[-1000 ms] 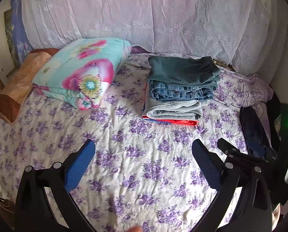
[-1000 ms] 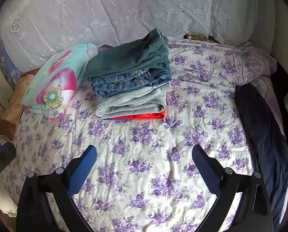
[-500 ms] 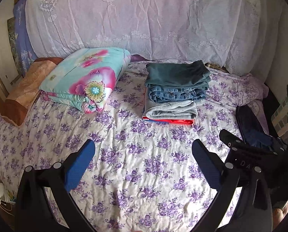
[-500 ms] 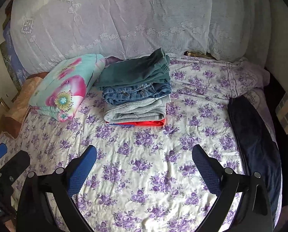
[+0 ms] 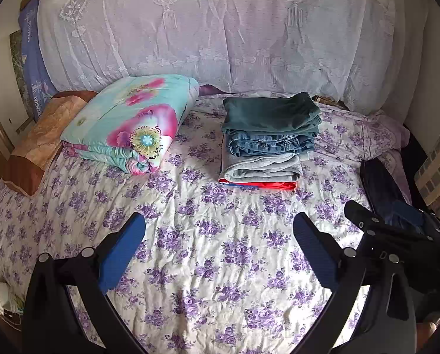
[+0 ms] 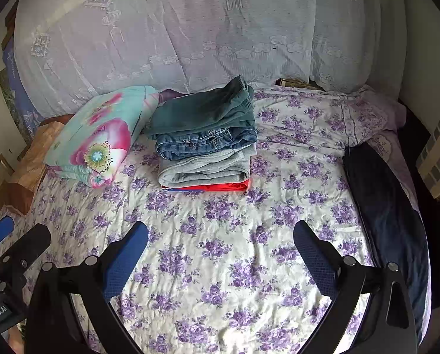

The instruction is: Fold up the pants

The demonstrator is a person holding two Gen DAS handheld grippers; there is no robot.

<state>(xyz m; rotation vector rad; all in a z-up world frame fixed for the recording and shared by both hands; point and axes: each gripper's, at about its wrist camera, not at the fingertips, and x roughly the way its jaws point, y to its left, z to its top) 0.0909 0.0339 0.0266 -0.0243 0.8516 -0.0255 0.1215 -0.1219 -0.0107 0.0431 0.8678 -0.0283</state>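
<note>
Pants (image 6: pixel 388 215) right of right gripper (image 6: pixel 220 247)

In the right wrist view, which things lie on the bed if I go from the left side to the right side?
Brown cushion → floral folded quilt → stack of folded pants → dark navy pants lying unfolded along the bed's right edge.

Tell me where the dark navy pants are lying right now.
The dark navy pants lie unfolded along the bed's right edge in the right wrist view, right of the folded clothes stack, beyond the open right gripper.
</note>
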